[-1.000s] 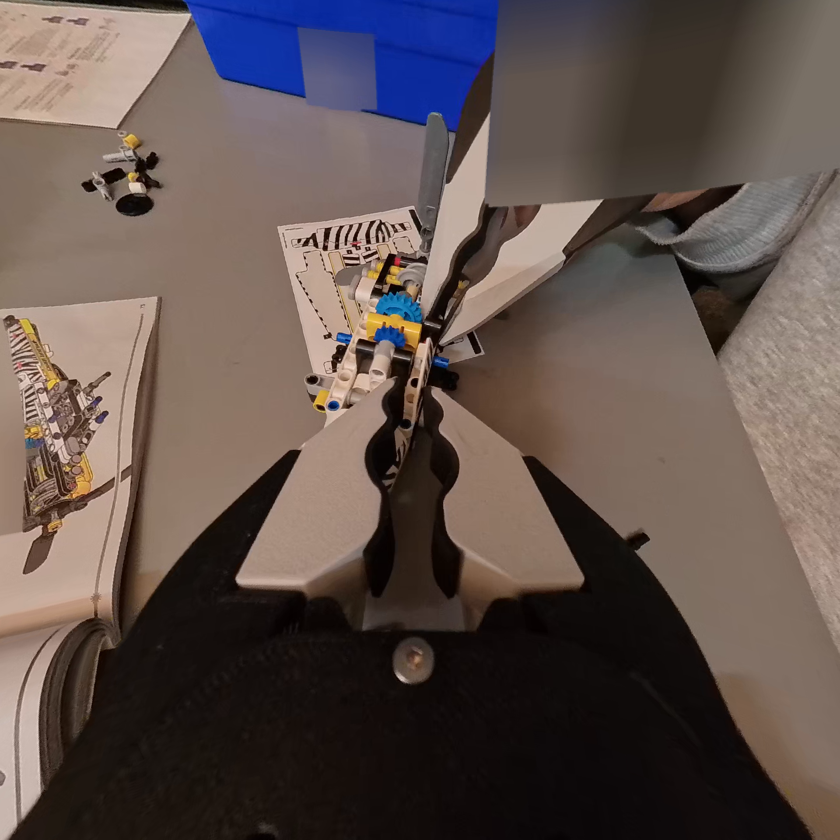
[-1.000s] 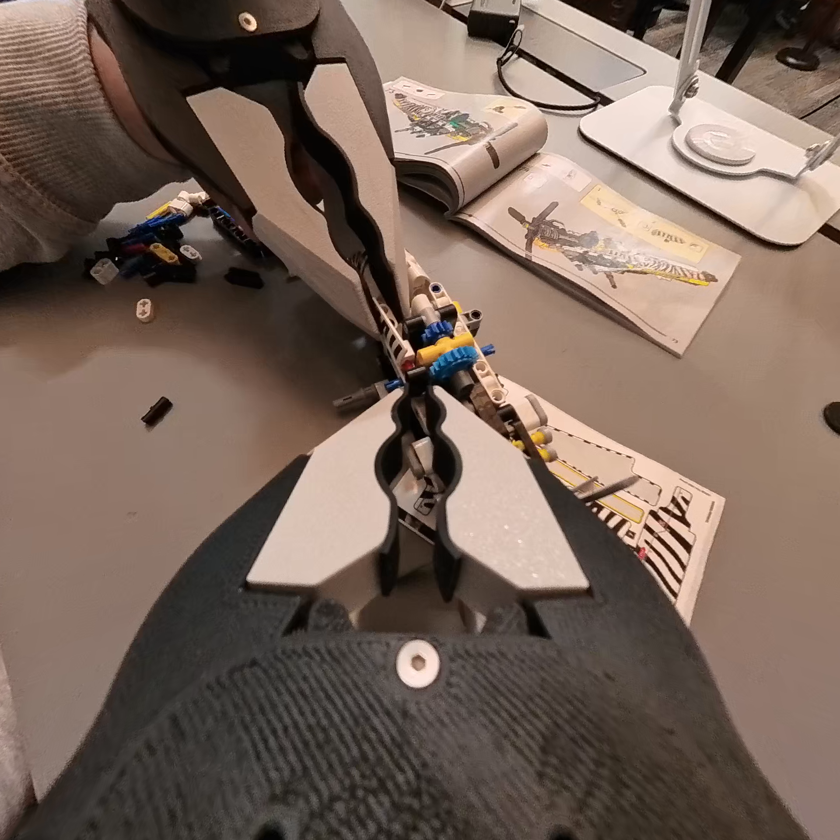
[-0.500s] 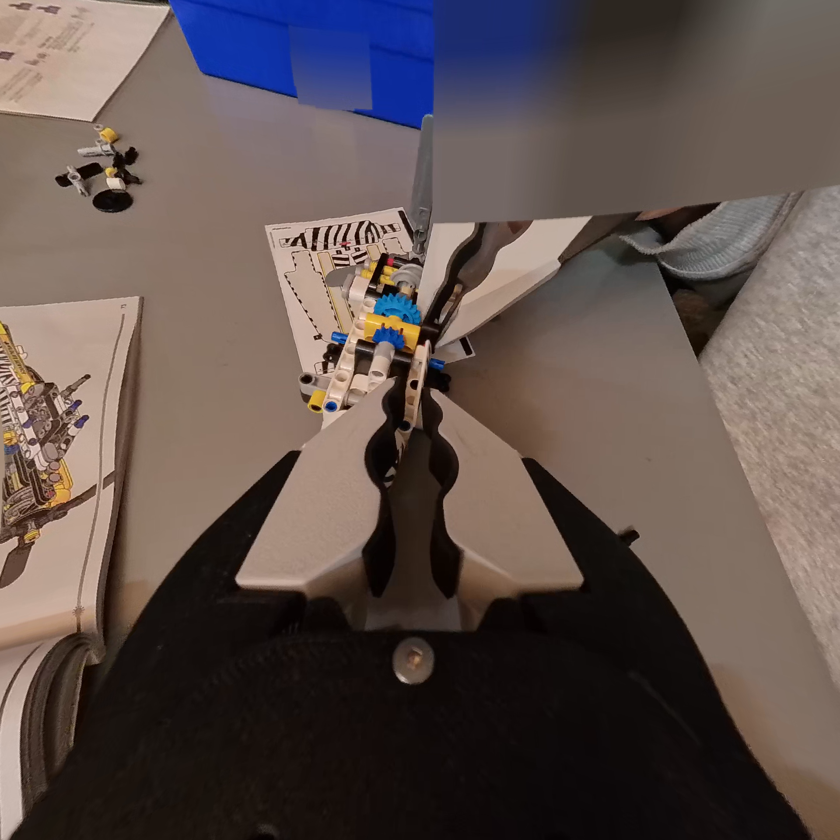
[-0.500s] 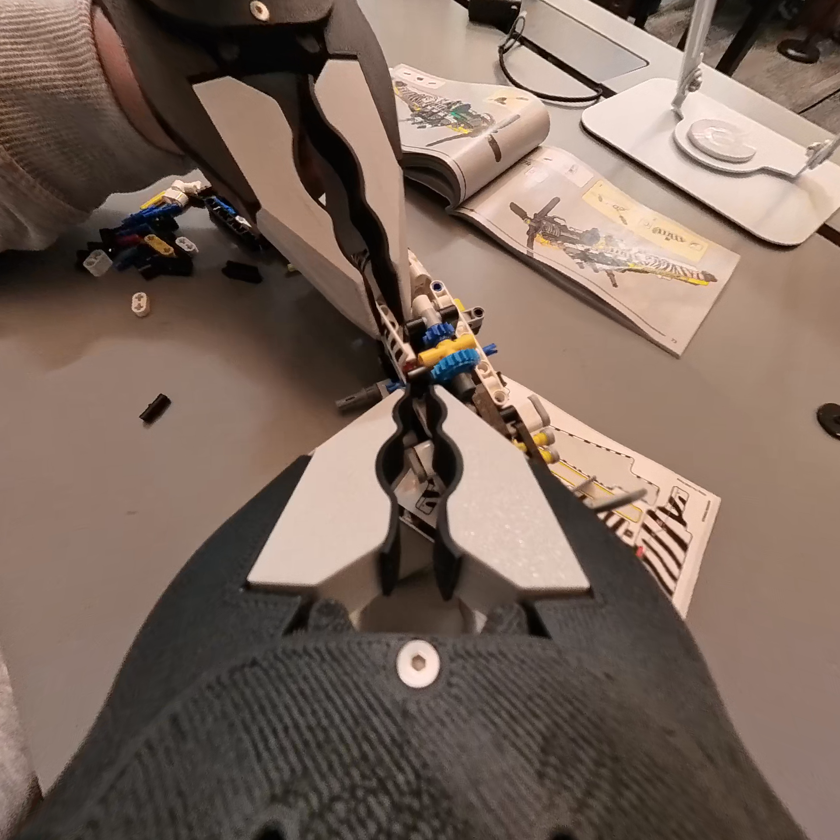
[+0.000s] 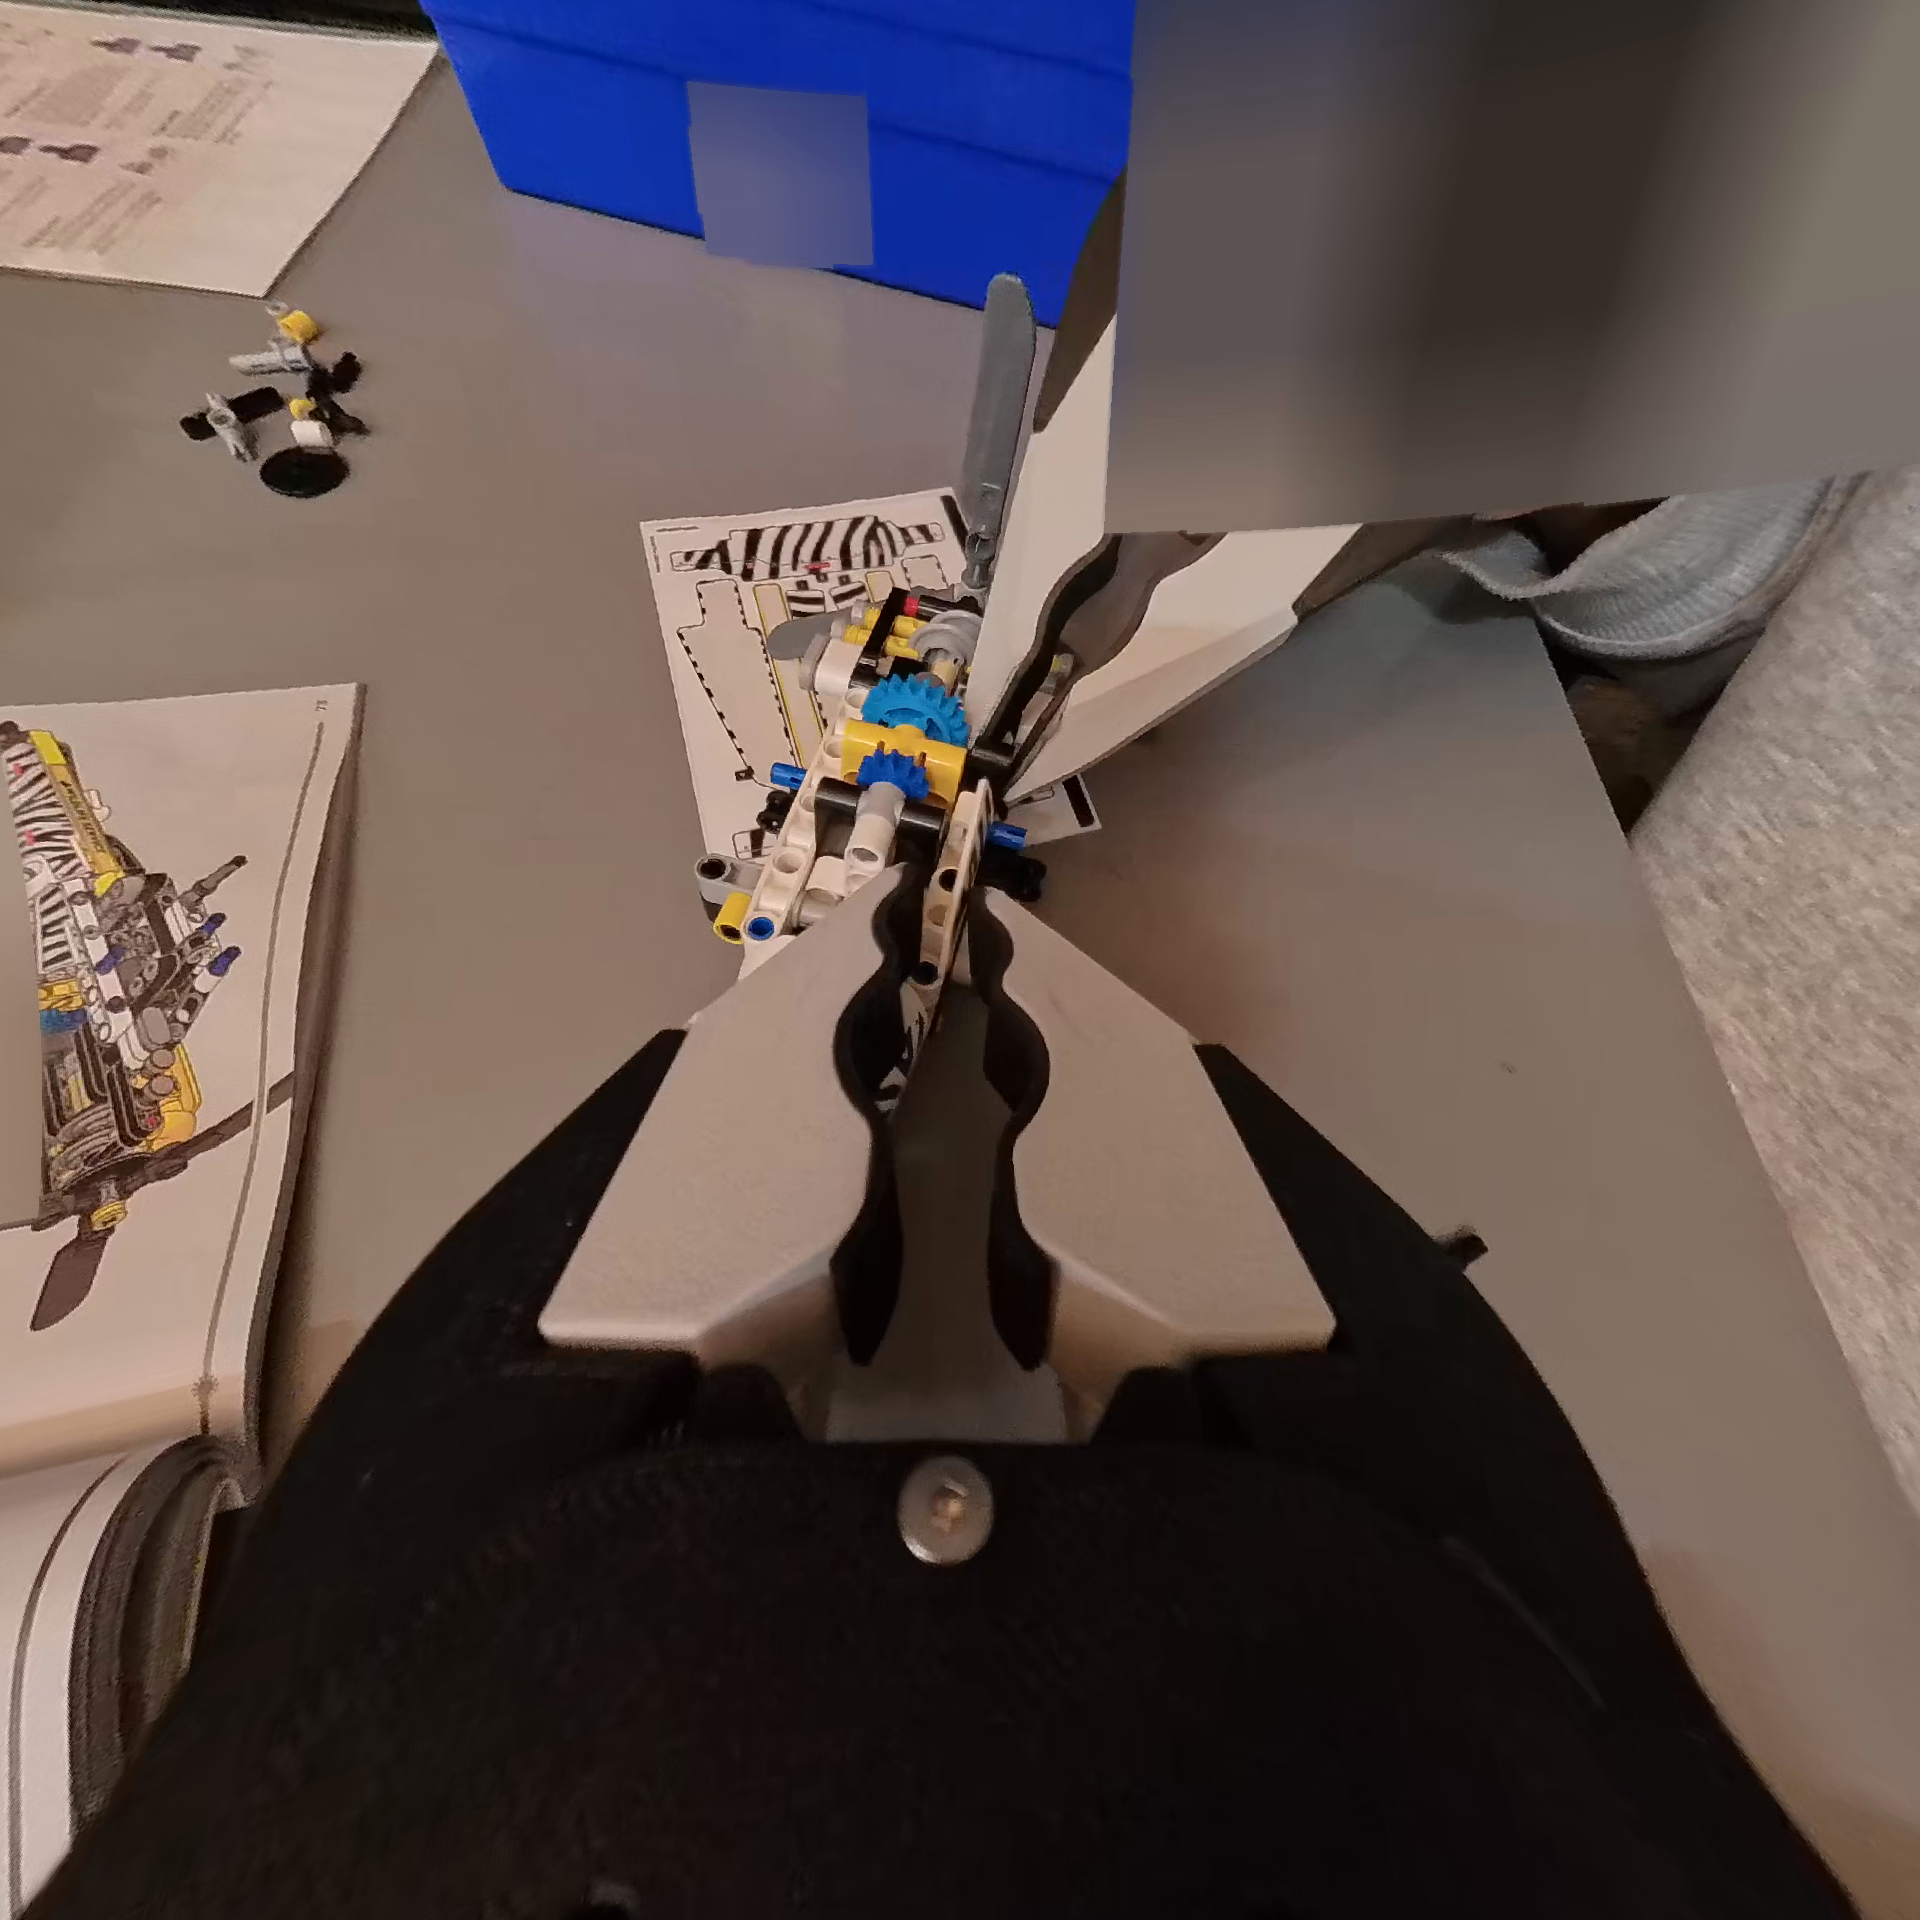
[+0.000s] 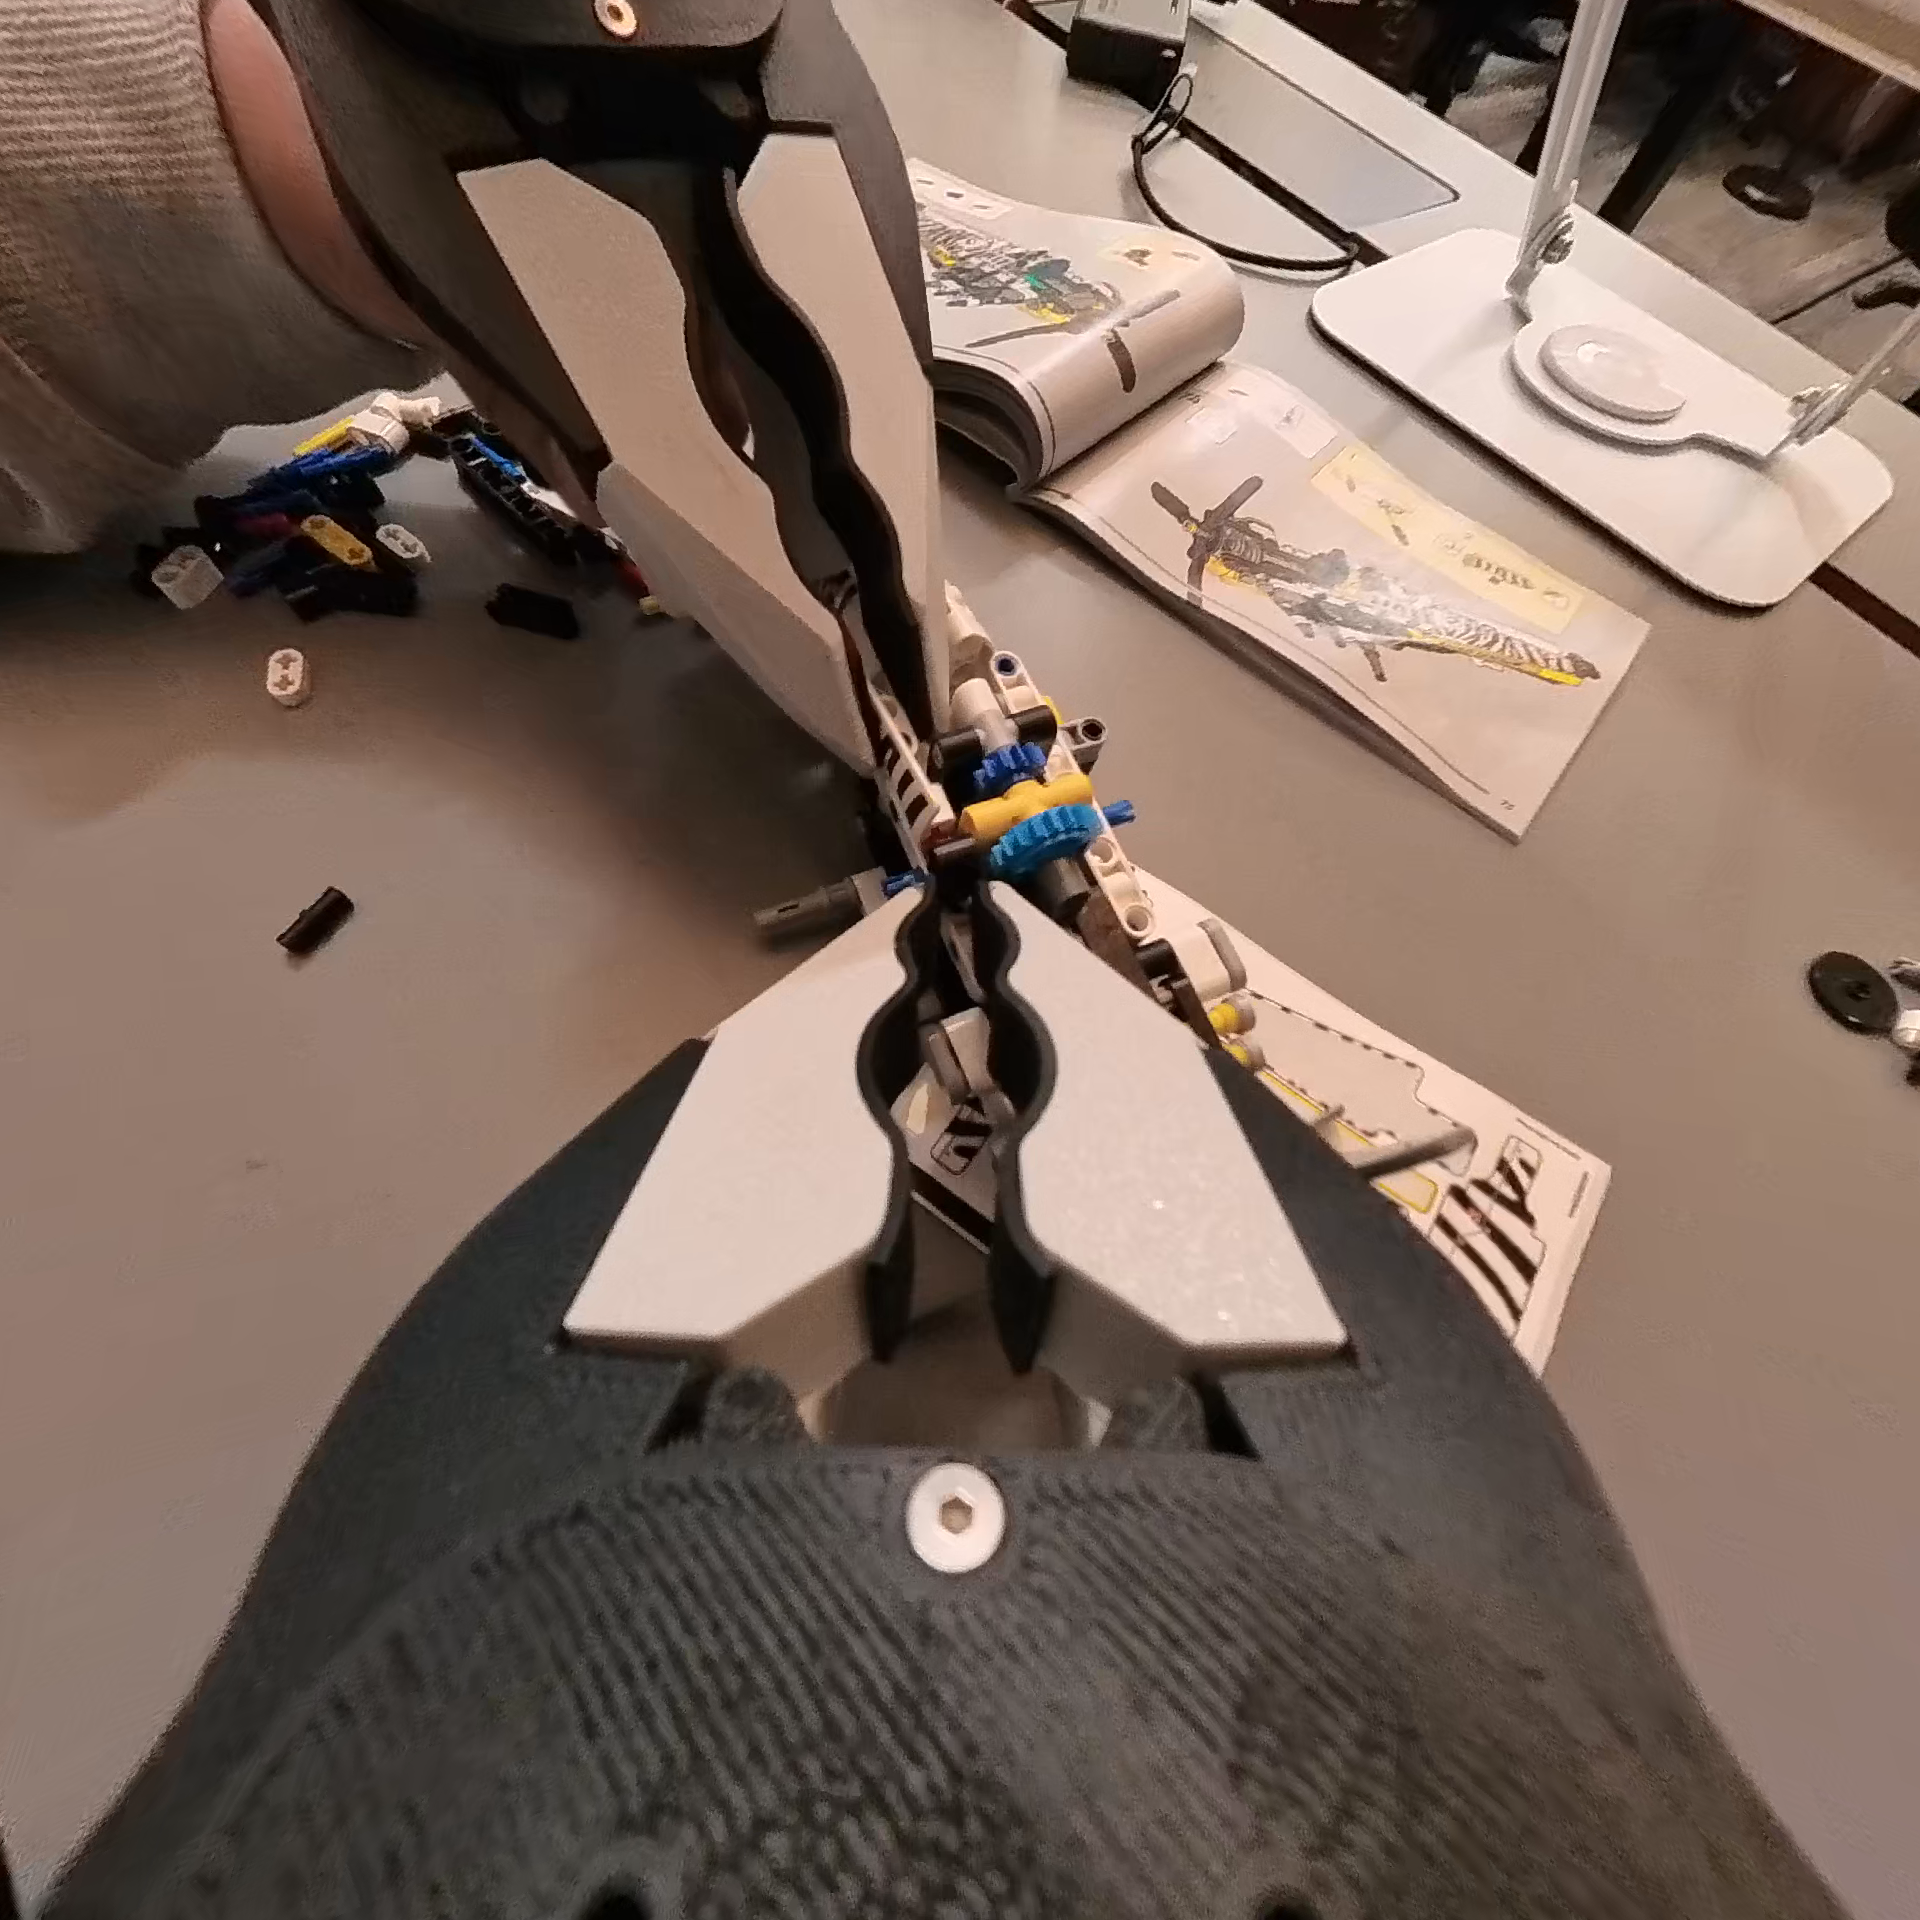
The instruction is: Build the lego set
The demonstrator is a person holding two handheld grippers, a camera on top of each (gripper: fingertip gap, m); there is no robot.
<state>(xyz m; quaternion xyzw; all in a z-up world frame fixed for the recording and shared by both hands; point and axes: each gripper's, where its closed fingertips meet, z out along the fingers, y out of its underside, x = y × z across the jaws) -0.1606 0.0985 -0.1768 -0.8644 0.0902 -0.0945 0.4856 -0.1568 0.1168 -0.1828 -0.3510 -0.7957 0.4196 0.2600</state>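
Left wrist view: the left gripper (image 5: 940,920) is clenched on a white, hole-pierced beam at the near end of the lego model (image 5: 883,769), a white, black and yellow assembly with two blue gears, held over the sticker sheet (image 5: 748,623) at the centre of the grey table (image 5: 468,582). The right gripper (image 5: 1023,717) reaches in from the far right and meets the model's far right side; a grey blade (image 5: 995,405) stands up from the model's far end. An open instruction booklet (image 5: 156,935) lies to the left, a small cluster of loose parts (image 5: 281,416) at far left, and a blue bin (image 5: 727,114) at the far edge.

Right wrist view: the right gripper (image 6: 956,899) is closed on a black piece at the model's (image 6: 1023,821) near end, its tips just short of the blue gears. The left gripper (image 6: 899,717), held by a sleeved hand, comes down from the far left and pinches the white striped beam. The sticker sheet (image 6: 1455,1174) lies to the near right under the model, the booklet (image 6: 1299,520) at far right, beyond it a white stand base (image 6: 1610,416). A pile of loose pieces (image 6: 312,530) sits at far left, with a single black pin (image 6: 315,920) nearer.
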